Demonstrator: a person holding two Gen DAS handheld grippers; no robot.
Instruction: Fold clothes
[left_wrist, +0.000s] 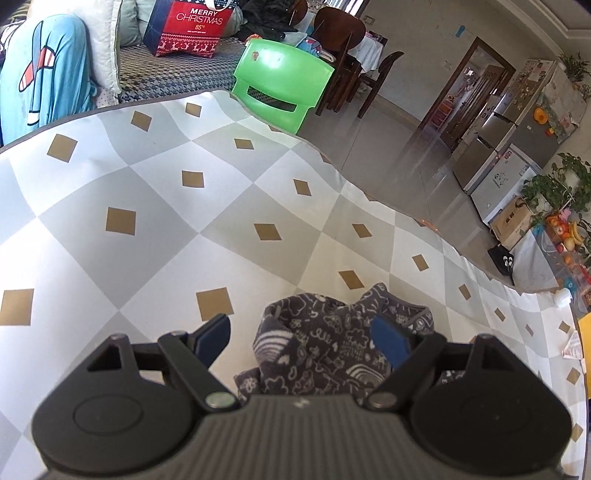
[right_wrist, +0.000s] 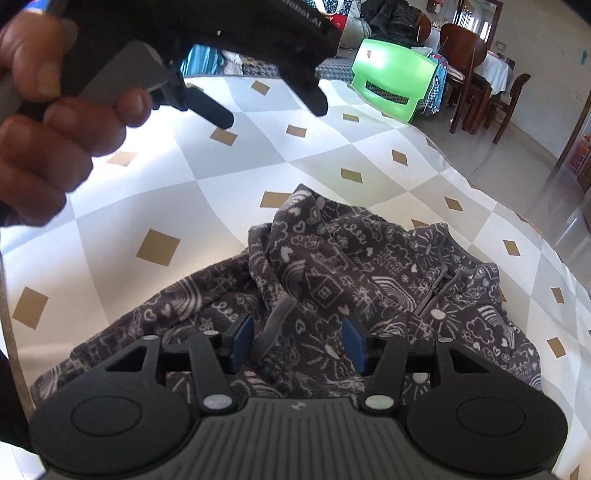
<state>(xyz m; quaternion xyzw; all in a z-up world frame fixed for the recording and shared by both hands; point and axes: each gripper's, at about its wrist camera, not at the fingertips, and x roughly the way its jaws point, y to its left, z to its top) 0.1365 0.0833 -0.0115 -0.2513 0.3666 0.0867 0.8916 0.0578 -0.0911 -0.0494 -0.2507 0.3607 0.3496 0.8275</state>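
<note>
Both tools spread over the crumpled fleece (right_wrist: 332, 280) on the bench (left_wrist: 147, 206): left tool (left_wrist: 301, 341), right tool (right_wrist: 297, 345). We should pinch single edges and pull flat.

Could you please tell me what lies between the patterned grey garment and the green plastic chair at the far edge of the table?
Only bare checked tablecloth lies between the garment and the chair. The right wrist view shows this best.

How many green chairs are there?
1. A bright green plastic chair stands on the floor just past the far edge of the diamond-patterned table, near the dark wooden chairs. Others may be hidden.
</note>
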